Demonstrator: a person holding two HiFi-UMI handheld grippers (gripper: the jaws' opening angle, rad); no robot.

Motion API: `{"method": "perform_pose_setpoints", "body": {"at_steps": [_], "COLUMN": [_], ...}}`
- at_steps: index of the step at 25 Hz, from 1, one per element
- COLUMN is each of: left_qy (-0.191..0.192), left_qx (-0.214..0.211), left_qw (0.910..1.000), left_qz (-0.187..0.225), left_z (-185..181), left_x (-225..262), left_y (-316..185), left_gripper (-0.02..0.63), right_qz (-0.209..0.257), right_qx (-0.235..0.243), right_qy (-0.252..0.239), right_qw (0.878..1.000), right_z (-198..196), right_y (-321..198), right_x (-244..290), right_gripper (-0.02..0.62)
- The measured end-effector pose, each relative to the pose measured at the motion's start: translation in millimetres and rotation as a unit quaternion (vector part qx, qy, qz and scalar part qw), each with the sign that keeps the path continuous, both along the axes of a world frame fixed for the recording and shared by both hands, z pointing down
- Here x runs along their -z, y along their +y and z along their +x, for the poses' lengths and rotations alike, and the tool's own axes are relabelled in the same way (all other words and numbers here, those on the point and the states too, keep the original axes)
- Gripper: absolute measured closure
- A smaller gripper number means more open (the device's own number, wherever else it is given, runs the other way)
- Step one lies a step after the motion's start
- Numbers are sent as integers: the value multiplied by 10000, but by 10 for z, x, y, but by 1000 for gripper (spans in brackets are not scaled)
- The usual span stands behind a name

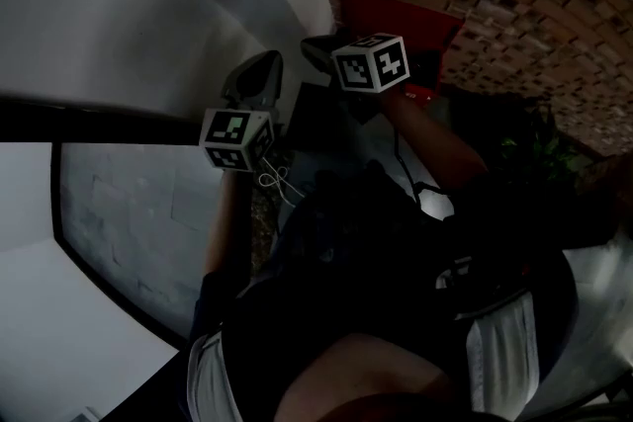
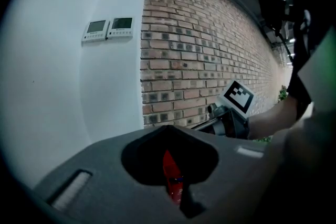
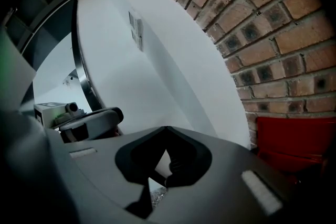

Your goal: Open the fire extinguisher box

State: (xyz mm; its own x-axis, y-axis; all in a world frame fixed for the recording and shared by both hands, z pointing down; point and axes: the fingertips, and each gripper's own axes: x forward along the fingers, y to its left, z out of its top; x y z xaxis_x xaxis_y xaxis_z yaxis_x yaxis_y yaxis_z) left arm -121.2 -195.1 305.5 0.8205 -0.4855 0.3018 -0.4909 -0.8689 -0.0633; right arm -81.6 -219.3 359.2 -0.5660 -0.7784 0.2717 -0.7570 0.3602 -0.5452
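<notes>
The red fire extinguisher box (image 1: pixel 396 20) stands at the foot of the brick wall (image 1: pixel 514 5); whether its door is ajar I cannot tell in the dim head view. In the right gripper view the box (image 3: pixel 296 139) lies low at the right, apart from my right gripper (image 3: pixel 160 178), whose jaws are shut on nothing. My left gripper (image 2: pixel 173 186) is also shut and empty, with only a red sliver showing beyond its tips. Both grippers hang side by side in the air, the left gripper (image 1: pixel 255 84) to the left of the right gripper (image 1: pixel 318 49).
A white wall (image 2: pixel 79 86) meets the brick wall (image 2: pixel 210 50) at a corner, with two small wall panels (image 2: pixel 107 29) high up. A dark-framed glass pane (image 1: pixel 99 212) is at the left, and a plant (image 1: pixel 534 148) at the right. A white cord (image 1: pixel 277 178) dangles below the left gripper.
</notes>
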Motion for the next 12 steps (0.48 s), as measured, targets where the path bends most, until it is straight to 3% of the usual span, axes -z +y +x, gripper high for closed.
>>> {"method": "perform_pose_setpoints", "body": {"at_steps": [4, 12], "left_qy": [379, 315], "left_qx": [-15, -146], "left_qw": [9991, 9990], "left_qz": [-192, -292], "left_z": [38, 106], "left_x": [51, -56], "left_y": [-16, 110], "left_gripper": [611, 611], "right_qz": [-37, -28], "right_qx": [43, 476], "right_qy": [104, -110], "right_qw": [9999, 9988], "right_z": [-2, -158], "right_y": [8, 76], "right_x": [-50, -47], "right_gripper": [594, 594]}}
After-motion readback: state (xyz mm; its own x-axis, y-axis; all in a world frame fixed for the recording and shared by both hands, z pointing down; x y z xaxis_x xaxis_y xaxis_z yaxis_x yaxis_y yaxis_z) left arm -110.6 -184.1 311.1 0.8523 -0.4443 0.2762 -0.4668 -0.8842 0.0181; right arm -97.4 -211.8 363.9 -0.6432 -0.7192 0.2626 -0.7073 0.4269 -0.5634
